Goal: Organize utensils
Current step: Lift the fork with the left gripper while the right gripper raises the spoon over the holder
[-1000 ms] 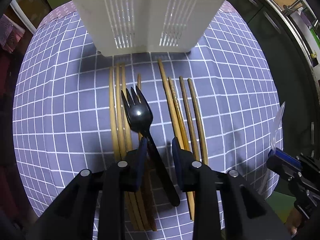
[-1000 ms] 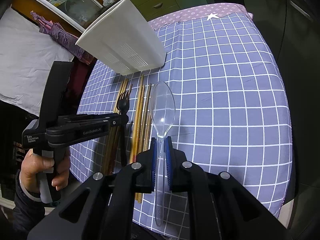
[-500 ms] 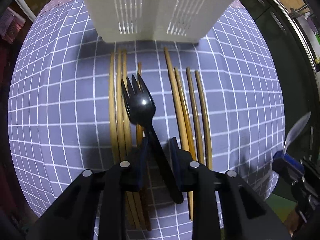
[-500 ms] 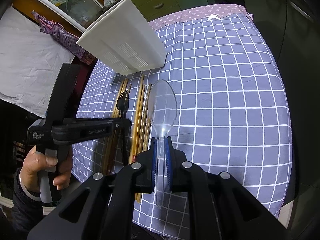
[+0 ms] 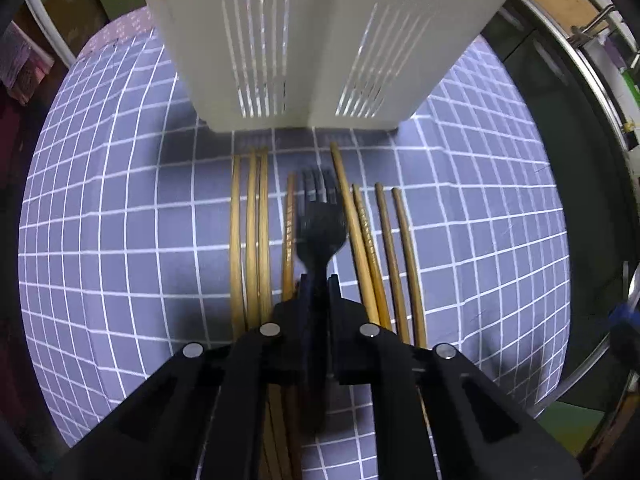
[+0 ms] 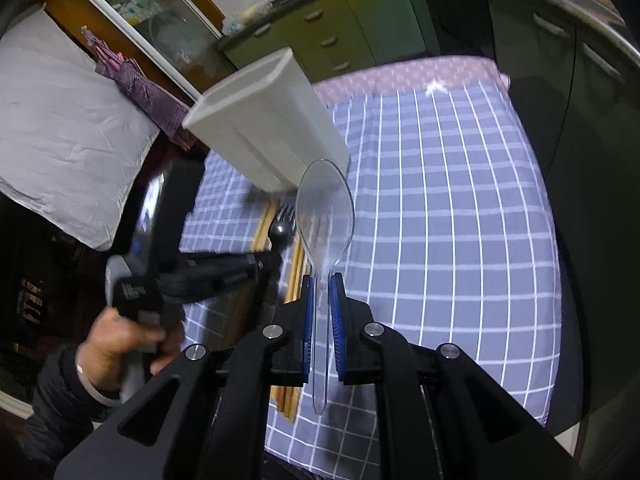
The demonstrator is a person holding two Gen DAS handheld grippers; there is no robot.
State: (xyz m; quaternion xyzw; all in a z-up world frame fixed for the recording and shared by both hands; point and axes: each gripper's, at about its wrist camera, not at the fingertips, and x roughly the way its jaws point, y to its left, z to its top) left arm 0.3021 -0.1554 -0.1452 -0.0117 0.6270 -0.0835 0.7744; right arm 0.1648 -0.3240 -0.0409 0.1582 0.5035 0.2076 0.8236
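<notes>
A black plastic fork (image 5: 320, 228) lies among wooden chopsticks (image 5: 252, 240) on the checked cloth, tines toward the white slotted utensil holder (image 5: 304, 40). My left gripper (image 5: 318, 280) points steeply down, its jaws closing with the fork's handle between them and the pads pressing on it. My right gripper (image 6: 322, 280) is shut on the handle of a clear plastic spoon (image 6: 325, 208), held above the table with its bowl pointing away. In the right wrist view the left gripper (image 6: 272, 264) sits over the fork (image 6: 280, 228), in front of the holder (image 6: 264, 128).
A blue-and-white checked cloth (image 6: 440, 220) covers the table. More chopsticks (image 5: 384, 248) lie right of the fork. A person's hand (image 6: 120, 336) holds the left gripper's grip. Dark cabinets (image 6: 580, 80) stand behind and to the right of the table.
The left jaws have closed onto the fork's handle and the fork has turned straight, tines toward the holder. The right gripper has risen with the spoon.
</notes>
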